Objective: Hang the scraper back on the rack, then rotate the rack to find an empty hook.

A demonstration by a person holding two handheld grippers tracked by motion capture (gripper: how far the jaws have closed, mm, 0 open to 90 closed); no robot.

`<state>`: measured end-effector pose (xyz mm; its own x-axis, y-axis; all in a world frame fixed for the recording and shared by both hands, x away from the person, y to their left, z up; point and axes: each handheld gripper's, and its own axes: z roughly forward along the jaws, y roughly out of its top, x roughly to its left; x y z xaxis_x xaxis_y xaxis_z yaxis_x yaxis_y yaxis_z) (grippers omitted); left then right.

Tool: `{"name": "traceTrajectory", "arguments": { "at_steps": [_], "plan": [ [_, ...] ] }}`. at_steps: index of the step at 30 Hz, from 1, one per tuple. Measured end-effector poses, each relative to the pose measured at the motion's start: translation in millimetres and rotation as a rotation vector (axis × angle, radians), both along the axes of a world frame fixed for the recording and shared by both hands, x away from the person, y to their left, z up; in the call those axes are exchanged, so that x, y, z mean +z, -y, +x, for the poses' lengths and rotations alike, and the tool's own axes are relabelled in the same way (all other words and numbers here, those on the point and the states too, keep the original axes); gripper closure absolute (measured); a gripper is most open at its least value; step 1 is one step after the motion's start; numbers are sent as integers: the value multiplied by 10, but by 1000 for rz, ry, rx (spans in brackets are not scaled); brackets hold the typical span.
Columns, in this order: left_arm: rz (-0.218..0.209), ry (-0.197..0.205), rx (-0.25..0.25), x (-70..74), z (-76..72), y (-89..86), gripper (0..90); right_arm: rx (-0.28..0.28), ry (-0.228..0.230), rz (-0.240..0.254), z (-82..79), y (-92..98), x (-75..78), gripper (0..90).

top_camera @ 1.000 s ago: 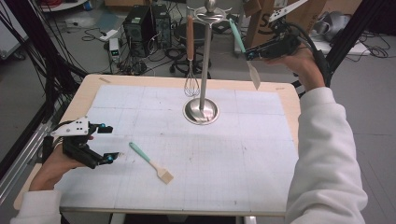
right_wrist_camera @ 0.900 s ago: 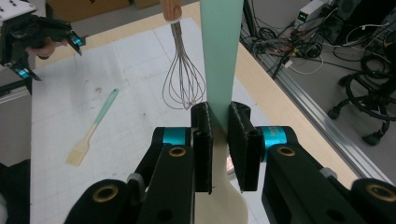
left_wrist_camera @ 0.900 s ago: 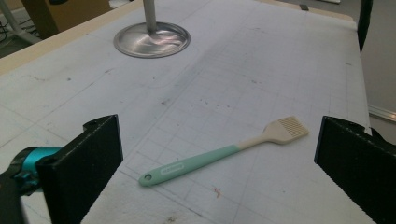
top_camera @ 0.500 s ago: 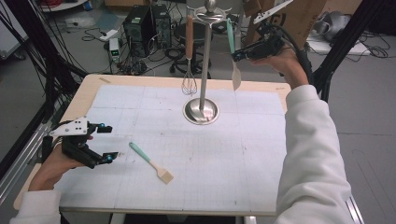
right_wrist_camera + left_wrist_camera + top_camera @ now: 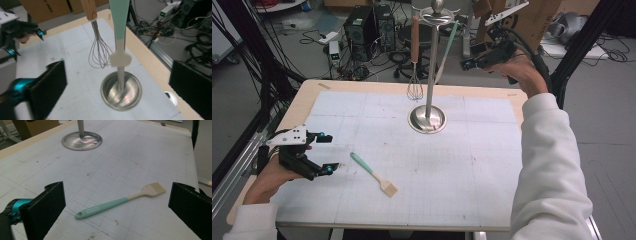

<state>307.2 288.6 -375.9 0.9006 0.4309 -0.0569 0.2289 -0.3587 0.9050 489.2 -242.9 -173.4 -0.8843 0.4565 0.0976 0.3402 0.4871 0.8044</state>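
The teal-handled spatula (image 5: 119, 30) hangs from the metal rack (image 5: 432, 65) beside the whisk (image 5: 414, 60), free of the right claw (image 5: 472, 57), whose jaws have just been opening with nothing between them, while the left claw (image 5: 324, 152), jaws apart, rests on the desk (image 5: 492, 190) near the pastry brush (image 5: 120, 201).

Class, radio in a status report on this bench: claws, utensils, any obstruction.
Right claw just opened, empty. Spatula hangs on stand beside whisk. Left claw open, near brush. Nothing blocks the brush.
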Motion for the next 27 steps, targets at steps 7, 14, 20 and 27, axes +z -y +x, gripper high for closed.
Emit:
{"name": "traceTrajectory", "arguments": {
  "at_steps": [7, 14, 20, 27],
  "plan": [
    [5, 2, -1, 0, -1, 4, 17, 12, 23, -2, -74, 93, 66, 0],
    [-6, 2, 3, 0, 2, 0, 16, 28, 19, -17, -107, 150, 183, 5],
    [-2, -3, 1, -6, 1, -9, 17, 46, 17, -11, -92, 228, 321, 174],
    [-4, -7, 3, -16, 9, -3, 17, 65, 14, 8, -83, 262, 446, 504]
  ]
}}
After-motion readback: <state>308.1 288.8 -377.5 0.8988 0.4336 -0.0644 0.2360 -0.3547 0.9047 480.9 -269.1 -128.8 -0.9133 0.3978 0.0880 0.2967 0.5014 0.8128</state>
